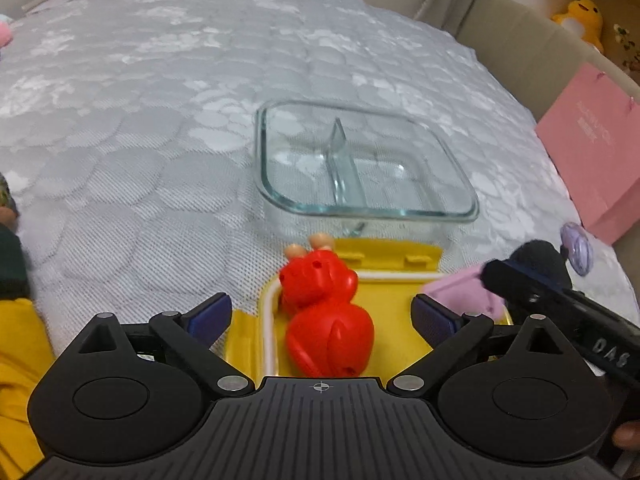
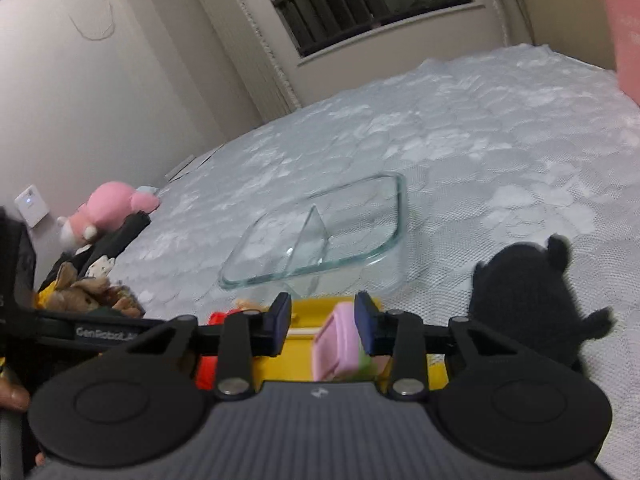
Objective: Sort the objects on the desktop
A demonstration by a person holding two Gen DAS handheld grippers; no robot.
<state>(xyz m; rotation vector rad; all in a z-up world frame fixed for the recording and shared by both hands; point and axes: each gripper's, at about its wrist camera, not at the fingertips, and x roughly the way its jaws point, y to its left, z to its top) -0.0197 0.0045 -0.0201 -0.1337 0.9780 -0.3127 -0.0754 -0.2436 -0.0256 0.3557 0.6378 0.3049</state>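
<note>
A red plastic toy [image 1: 326, 312] lies on a yellow lid [image 1: 392, 304] in front of a clear glass two-compartment dish [image 1: 360, 160]. My left gripper [image 1: 322, 320] is open, its fingers on either side of the red toy. In the right wrist view my right gripper [image 2: 323, 326] is open around a pink block [image 2: 338, 344] that leans against the right finger, over the yellow lid [image 2: 308, 308]. The glass dish [image 2: 320, 232] lies beyond. The pink block [image 1: 464, 292] and the right gripper's finger [image 1: 520, 280] also show in the left wrist view.
A black plush toy [image 2: 528, 296] sits right of the lid. A pink plush [image 2: 108, 208] and small stuffed animals [image 2: 84, 288] lie at the left. A pink bag [image 1: 592, 160] and a purple round object [image 1: 576, 248] are on the right. The surface is a grey quilted mattress [image 1: 160, 120].
</note>
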